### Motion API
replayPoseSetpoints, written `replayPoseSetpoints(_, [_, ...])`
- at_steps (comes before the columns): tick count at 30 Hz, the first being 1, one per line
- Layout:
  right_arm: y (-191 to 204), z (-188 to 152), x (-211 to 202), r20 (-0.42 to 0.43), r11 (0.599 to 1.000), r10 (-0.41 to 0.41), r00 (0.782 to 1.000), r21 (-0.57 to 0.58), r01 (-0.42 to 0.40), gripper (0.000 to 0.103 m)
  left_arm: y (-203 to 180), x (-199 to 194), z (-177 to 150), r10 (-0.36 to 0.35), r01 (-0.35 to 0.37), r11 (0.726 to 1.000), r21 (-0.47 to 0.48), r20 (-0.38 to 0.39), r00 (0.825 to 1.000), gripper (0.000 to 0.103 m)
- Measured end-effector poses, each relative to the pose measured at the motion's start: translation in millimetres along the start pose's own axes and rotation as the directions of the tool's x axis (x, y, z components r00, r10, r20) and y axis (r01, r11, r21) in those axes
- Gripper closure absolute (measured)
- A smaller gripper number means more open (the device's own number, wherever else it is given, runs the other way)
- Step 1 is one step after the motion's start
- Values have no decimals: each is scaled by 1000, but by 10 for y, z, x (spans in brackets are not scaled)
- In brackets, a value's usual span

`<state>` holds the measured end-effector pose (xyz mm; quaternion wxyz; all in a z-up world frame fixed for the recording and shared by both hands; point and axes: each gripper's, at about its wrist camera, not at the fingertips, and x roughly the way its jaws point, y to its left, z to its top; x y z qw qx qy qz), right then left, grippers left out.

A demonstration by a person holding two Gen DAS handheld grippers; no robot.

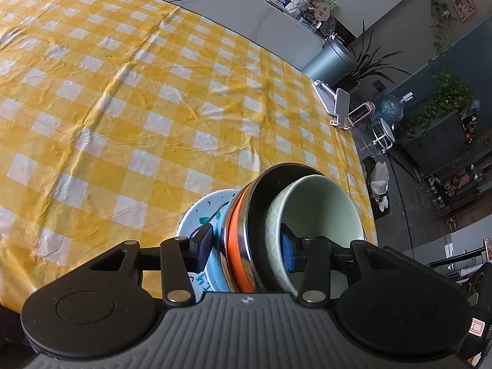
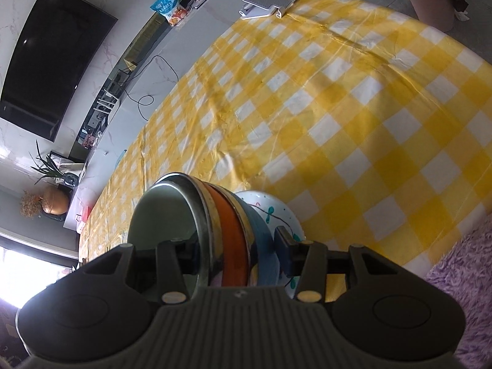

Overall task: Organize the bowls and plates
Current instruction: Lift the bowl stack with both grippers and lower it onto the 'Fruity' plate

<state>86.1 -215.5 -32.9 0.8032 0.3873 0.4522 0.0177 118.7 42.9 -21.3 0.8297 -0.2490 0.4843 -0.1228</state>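
A nested stack hangs over the yellow checked tablecloth (image 1: 123,92), held from two sides. It is a white painted plate (image 1: 200,212), a blue bowl (image 1: 220,240), a steel bowl with an orange band (image 1: 238,246) and a pale green bowl (image 1: 319,209) innermost. My left gripper (image 1: 246,249) is shut on it, one pad under the plate and the other inside the green bowl. In the right wrist view my right gripper (image 2: 238,252) clamps the same stack: one pad inside the green bowl (image 2: 160,215), the other against the white plate (image 2: 270,209).
A white phone stand (image 1: 338,104) sits at the table's edge, also seen as the stand (image 2: 267,0) at the far corner. A grey bin (image 1: 329,61) and plants stand on the floor beyond. A purple fluffy rug (image 2: 461,276) lies beside the table.
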Motion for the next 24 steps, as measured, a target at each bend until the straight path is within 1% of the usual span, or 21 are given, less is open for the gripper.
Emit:
replayPoseSetpoints(5, [-6, 20, 53, -13, 1000, 17, 1000, 7, -17, 57, -13, -19, 26, 20, -20, 1000, 13, 11, 1000, 54])
replayPoseSetpoints(12, [25, 52, 86, -9, 1000, 19, 1000, 0, -19, 57, -18, 7, 65, 22, -22, 999, 29, 4, 1000, 54])
replayPoseSetpoints(17, [42, 52, 70, -5, 1000, 24, 1000, -8, -24, 50, -32, 11, 62, 20, -19, 999, 48, -4, 1000, 54])
replayPoseSetpoints(19, [69, 42, 43, 8, 1000, 4, 1000, -27, -4, 48, -29, 2, 57, 20, -20, 998, 54, -4, 1000, 51])
replayPoseSetpoints(20, [78, 41, 26, 20, 999, -7, 1000, -39, 8, 44, -31, -7, 54, 21, -21, 998, 57, -3, 1000, 50])
replayPoseSetpoints(22, [89, 37, -8, 35, 998, -18, 999, -53, 20, 40, -48, -31, 46, 29, -29, 997, 72, 1, 1000, 45])
replayPoseSetpoints(24, [86, 37, -20, 37, 998, -19, 999, -54, 21, 39, -74, -63, 37, 37, -37, 995, 91, 6, 999, 42])
